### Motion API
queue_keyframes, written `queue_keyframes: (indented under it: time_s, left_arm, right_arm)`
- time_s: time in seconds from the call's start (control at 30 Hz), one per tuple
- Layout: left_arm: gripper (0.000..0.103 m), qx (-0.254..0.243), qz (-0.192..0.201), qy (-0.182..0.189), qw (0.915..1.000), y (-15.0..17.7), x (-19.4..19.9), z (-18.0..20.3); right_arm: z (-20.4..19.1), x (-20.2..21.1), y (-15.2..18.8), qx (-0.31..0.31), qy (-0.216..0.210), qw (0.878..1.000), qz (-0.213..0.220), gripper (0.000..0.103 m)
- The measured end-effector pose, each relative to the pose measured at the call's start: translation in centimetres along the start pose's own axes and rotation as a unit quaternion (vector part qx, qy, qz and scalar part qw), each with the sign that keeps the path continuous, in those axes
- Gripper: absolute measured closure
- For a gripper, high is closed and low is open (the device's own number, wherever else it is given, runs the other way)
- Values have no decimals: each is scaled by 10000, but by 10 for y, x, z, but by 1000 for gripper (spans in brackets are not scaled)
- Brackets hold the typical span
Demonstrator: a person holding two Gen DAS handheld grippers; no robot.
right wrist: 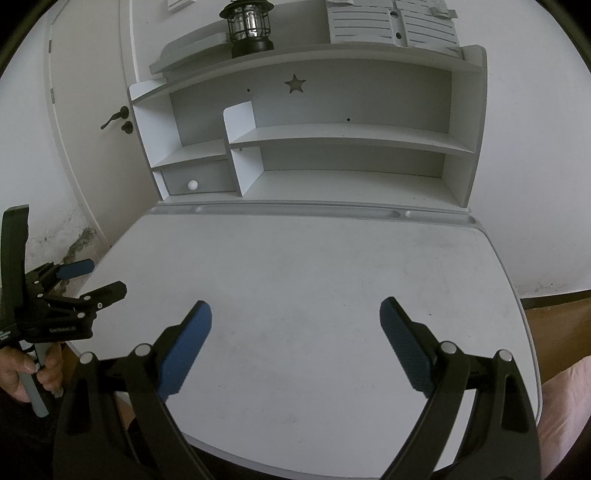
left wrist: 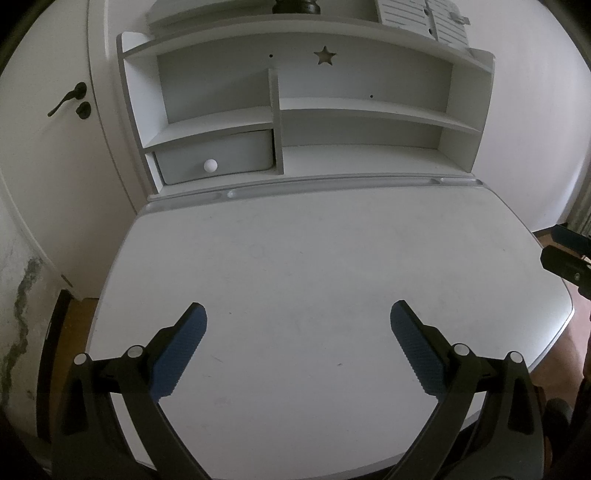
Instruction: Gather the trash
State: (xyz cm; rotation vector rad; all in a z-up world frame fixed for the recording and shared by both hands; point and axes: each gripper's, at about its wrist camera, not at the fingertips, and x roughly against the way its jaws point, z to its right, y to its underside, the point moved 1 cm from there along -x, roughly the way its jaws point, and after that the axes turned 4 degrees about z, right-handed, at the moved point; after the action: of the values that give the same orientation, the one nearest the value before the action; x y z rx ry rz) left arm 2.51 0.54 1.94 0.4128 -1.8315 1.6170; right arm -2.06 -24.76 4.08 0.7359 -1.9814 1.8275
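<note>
Both claws spread wide, empty: left claw (left wrist: 298, 314), right claw (right wrist: 295, 312), above desk (left wrist: 295, 258).

Ahead of our grippers lies a pale grey desk (left wrist: 295, 258), its top bare apart from faint scuffs. Beyond it, against the far edge, stands a white shelf unit (right wrist: 332, 147) with a black lantern (right wrist: 247, 26) on top.

Almost no legible text.
Left gripper (right wrist: 94, 280) body has small white print, too blurred to read for sure; more white marks at its far-left edge, also unreadable. Shelf unit (right wrist: 469, 122) back panel carries a star-shaped cutout (right wrist: 295, 84), no lettering. Nothing else readable.
</note>
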Motion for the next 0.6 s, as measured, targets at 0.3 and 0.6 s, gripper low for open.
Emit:
queue_keyframes:
  time_s: [0.3, 0.6]
  left_arm:
    - [6, 14, -77, -8, 10000, -1, -3, -1]
    - [6, -49, -41, -71, 10000, 0, -3, -1]
  right_arm:
    - [0, 0, 0, 9, -3, 10000, 4, 14]
    - [0, 0, 0, 5, -4, 10000, 0, 14]
